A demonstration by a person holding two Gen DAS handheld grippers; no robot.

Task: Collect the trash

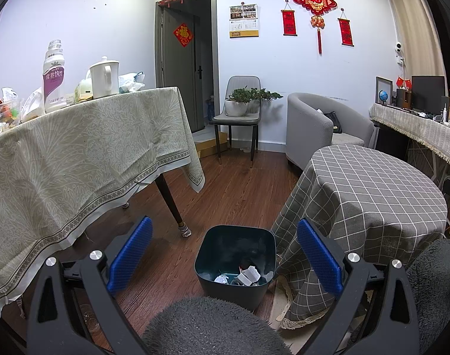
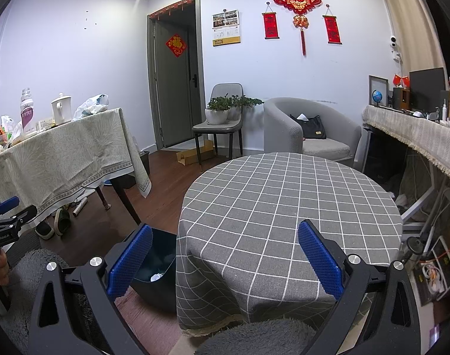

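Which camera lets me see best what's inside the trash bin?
The left wrist view. It looks down into the open trash bin, so the crumpled paper at the bottom shows. In the right wrist view the bin is half hidden behind the right hand-held gripper and the checked tablecloth; only a little scrap shows.

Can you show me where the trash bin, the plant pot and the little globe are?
trash bin [image 1: 256,233]: left wrist view, inner back wall.
plant pot [image 1: 236,108]: left wrist view, white side.
globe [image 2: 377,95]: right wrist view, blue ball.

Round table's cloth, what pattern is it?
Grey tablecloth with a white grid check, clearest in the right wrist view.
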